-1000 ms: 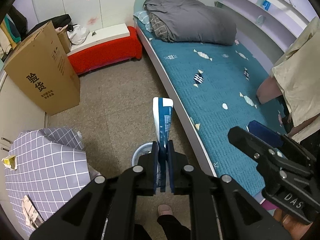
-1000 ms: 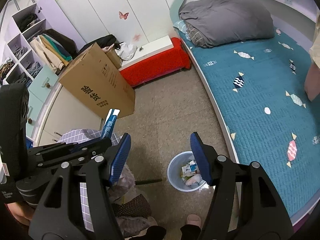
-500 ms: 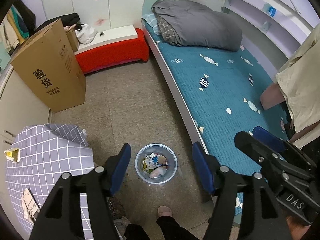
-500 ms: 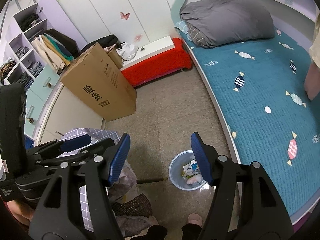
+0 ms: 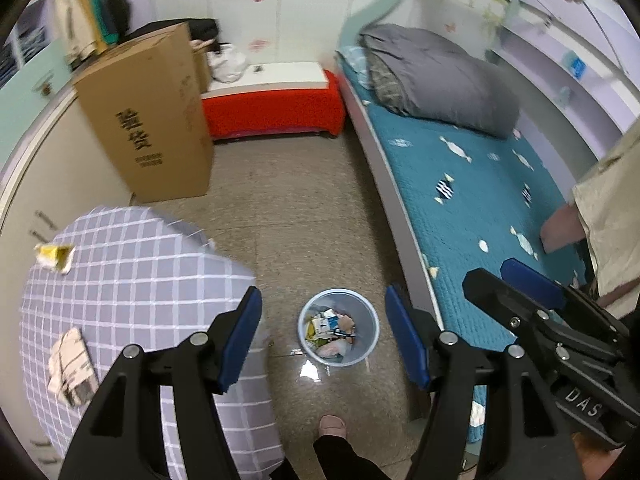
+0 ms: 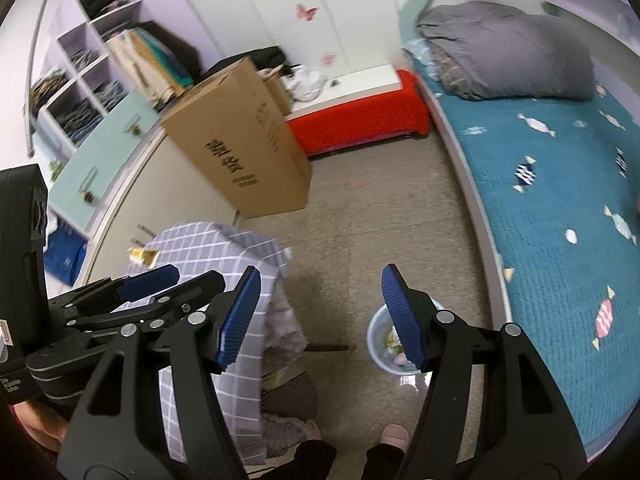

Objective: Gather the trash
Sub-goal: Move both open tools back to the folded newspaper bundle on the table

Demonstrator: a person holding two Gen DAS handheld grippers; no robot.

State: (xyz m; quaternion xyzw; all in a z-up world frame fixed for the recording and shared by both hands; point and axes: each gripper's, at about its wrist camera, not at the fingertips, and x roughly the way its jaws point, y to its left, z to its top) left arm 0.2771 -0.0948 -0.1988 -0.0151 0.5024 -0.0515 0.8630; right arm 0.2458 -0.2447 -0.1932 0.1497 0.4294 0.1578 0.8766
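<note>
So the blue-and-white packet that the left hand-held gripper [image 5: 322, 342] was pinching a second ago is gone from its jaws. They've just swung apart and now stand wide with nothing between them, and the little blue trash bin [image 5: 338, 327] sits on the floor right in the gap, viewed from above. Pretty safe to say the packet went in: the bin holds a jumble of wrappers and paper, including something blue and white near the top, though I can't swear it's the same piece.

The right hand-held gripper [image 6: 320, 318] is also spread wide and empty, same as it was a second ago. From its camera the bin is half hidden behind its right finger.

Both views have slid sideways compared with a moment back, and the left one now shows a lot more of the round table [image 5: 132, 280] with the grey checked cloth. That matters because there's more to pick up over there: a crumpled yellow wrapper [image 5: 54, 255] near the far edge and a scrunched piece of paper [image 5: 74, 366] closer in. Both are lying loose on the cloth, well apart from each other.

My read: one drop-off done, and one of those two scraps is the next pickup. The paper looks flat and floppy, so pinching it without grabbing the cloth too could be fiddly.
</note>
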